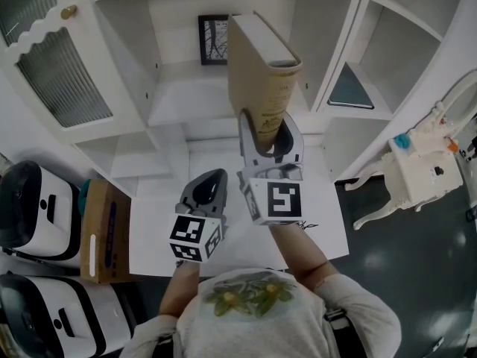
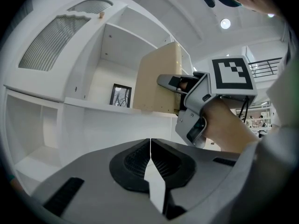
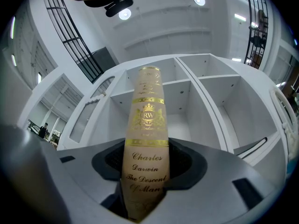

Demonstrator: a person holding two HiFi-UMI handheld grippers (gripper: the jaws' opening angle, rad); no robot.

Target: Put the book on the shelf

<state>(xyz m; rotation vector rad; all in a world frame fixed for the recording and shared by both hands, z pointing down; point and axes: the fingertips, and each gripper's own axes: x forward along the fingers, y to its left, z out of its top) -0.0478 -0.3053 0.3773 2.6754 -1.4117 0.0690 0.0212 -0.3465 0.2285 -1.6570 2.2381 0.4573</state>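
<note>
Task in progress: the right hand-held gripper (image 1: 269, 131) grasps the tan hardcover book with a gilt-lettered spine (image 1: 253, 66) by its lower end, upright before the central compartment of the white wooden shelf unit (image 1: 186, 99), placement outstanding; the left hand-held gripper (image 1: 212, 179) is clenched, empty.

1. Head view: light is even and flat. Shadows inside the shelf (image 1: 186, 95) bays are soft, and colours look washed out.
2. Both gripper views: ceiling lamps (image 2: 225, 23) glare white. Fisheye bending is strong and the corners go black.
3. Right gripper view: the book (image 3: 145, 162) spine is sharp, its gilt lettering catching light.
</note>
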